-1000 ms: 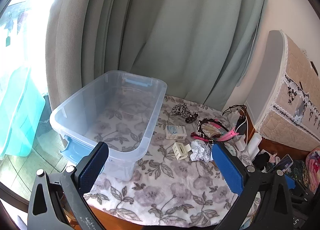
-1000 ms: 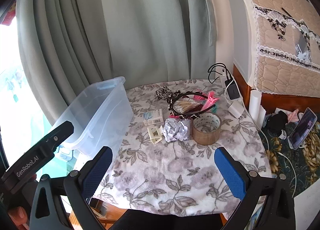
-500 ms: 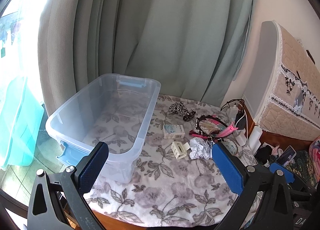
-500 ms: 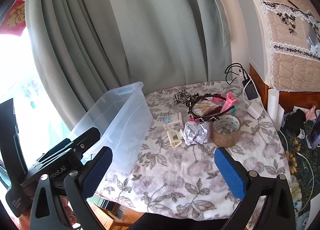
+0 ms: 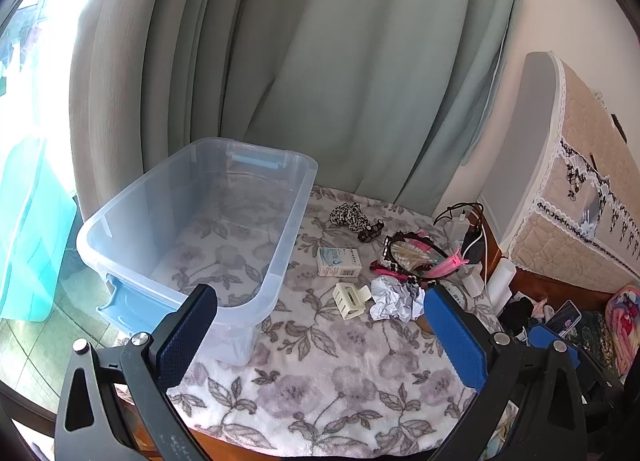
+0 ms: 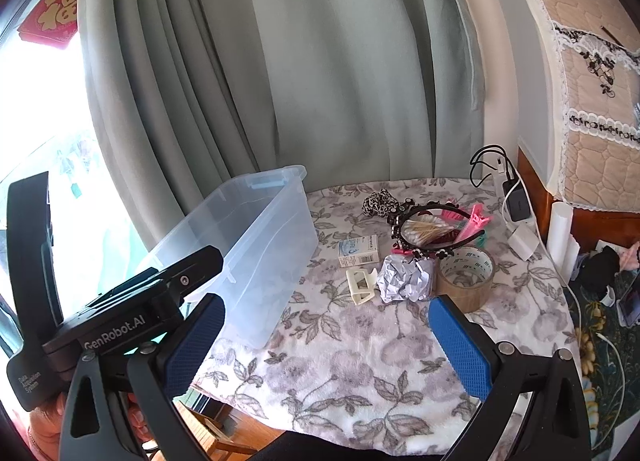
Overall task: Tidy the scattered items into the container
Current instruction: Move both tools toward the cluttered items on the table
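Both views pulling back and rising since earlier frames, items shrinking toward counter (image 6: 340, 373) middle

- clear bin (image 5: 192, 229) sitting empty at counter's left edge, overhanging; nudge risking it sliding off
- tape roll (image 6: 466, 273) touching foil ball (image 6: 404, 277); lifting one dragging other
- headband (image 6: 432, 229) tangling clips
- left tongs (image 5: 320, 337), right tongs (image 6: 326, 345) both gaping, grasping nothing

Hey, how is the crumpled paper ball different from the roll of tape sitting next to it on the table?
The paper ball is white and crinkled with no regular shape; the tape roll is brown, smooth and round. The tape roll lies flat with an open hole facing up, while the paper ball is a closed wad. The paper ball sits nearer the container; the tape roll is on its far side. Both rest on the floral cloth, side by side.
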Tool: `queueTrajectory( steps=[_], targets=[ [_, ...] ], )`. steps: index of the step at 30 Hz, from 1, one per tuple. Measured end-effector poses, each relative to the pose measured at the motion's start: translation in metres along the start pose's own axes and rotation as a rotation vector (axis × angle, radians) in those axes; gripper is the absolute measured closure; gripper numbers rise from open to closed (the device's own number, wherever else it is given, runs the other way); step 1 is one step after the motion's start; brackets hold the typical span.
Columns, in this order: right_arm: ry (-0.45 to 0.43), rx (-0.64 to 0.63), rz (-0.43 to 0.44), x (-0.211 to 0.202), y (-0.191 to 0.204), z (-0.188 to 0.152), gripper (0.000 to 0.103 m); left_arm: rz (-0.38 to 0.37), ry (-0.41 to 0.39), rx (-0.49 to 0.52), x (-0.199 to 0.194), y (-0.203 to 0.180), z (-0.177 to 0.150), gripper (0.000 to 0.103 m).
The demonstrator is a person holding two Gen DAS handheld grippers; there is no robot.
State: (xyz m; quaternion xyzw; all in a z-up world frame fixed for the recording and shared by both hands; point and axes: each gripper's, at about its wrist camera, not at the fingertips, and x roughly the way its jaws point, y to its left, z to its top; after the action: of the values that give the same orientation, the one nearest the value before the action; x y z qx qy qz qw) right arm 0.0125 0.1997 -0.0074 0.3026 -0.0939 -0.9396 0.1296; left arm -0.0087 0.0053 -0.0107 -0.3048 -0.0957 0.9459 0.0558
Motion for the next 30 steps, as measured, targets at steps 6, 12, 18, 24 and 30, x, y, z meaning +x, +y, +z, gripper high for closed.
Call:
queueTrajectory(
  steps=[6,12,18,24,30],
  targets=[
    [0.006,0.009,-0.013,0.003,-0.004,-0.001,0.000,-0.002,0.018,0.000,0.007,0.003,-0.001,0.000],
    [0.020,0.041,-0.030,0.011,-0.012,-0.004,0.000,0.009,0.032,0.014,0.014,0.003,-0.002,0.000],
    [0.013,0.067,-0.064,0.014,-0.020,-0.001,0.000,0.020,0.040,0.024,0.021,0.003,-0.004,0.000],
    [0.024,0.068,-0.066,0.020,-0.023,-0.005,0.000,0.030,0.031,0.053,0.024,-0.001,-0.008,0.000],
    [0.040,0.053,-0.072,0.025,-0.022,-0.009,0.000,0.039,0.035,0.071,0.029,-0.003,-0.010,0.000]
  ],
)
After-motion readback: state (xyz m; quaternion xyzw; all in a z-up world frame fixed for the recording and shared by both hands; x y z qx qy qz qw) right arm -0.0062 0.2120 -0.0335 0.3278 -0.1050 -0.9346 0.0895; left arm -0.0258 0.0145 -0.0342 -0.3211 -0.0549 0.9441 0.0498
